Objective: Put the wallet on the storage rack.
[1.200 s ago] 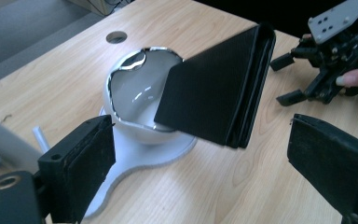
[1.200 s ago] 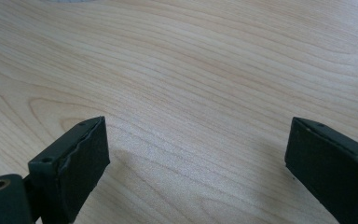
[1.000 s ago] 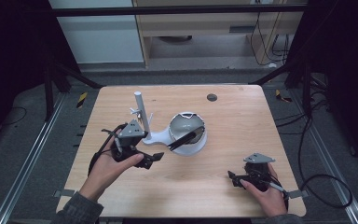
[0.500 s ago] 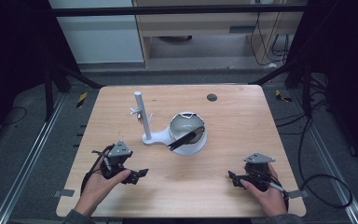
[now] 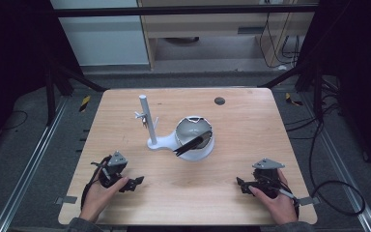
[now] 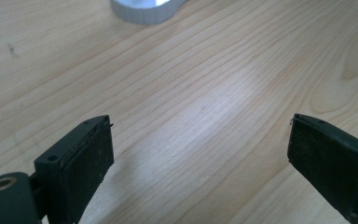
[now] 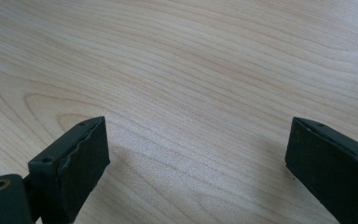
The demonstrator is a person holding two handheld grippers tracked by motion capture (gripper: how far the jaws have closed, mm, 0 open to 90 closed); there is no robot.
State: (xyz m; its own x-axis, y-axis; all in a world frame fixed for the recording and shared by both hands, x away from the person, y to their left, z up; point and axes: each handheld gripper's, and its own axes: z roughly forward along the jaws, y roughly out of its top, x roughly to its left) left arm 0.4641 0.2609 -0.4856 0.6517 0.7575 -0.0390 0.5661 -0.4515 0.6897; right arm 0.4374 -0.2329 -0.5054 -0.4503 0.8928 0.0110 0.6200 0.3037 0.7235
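Observation:
A white stand (image 5: pixel 149 126) with an upright post rises from the middle of the wooden table (image 5: pixel 251 125). Beside its base sits a round grey and white device (image 5: pixel 194 137) with a black bar across its front. My left gripper (image 5: pixel 134 182) rests near the table's front left, open, nothing between its jaws. The left gripper view has its gripper (image 6: pixel 200 154) over bare wood, with the white base (image 6: pixel 144 9) at the top edge. My right gripper (image 5: pixel 241 183) rests at the front right, open and empty. In the right gripper view the gripper (image 7: pixel 196 149) faces bare wood.
A small dark round spot (image 5: pixel 219 101) lies near the table's far edge. Metal rails run along the floor on both sides, and a cable (image 5: pixel 338 193) trails on the floor at the right. A cabinet (image 5: pixel 207 24) stands beyond the table.
My left gripper has drawn back from the white stand to the table's front left and settled there. The right gripper has stayed put.

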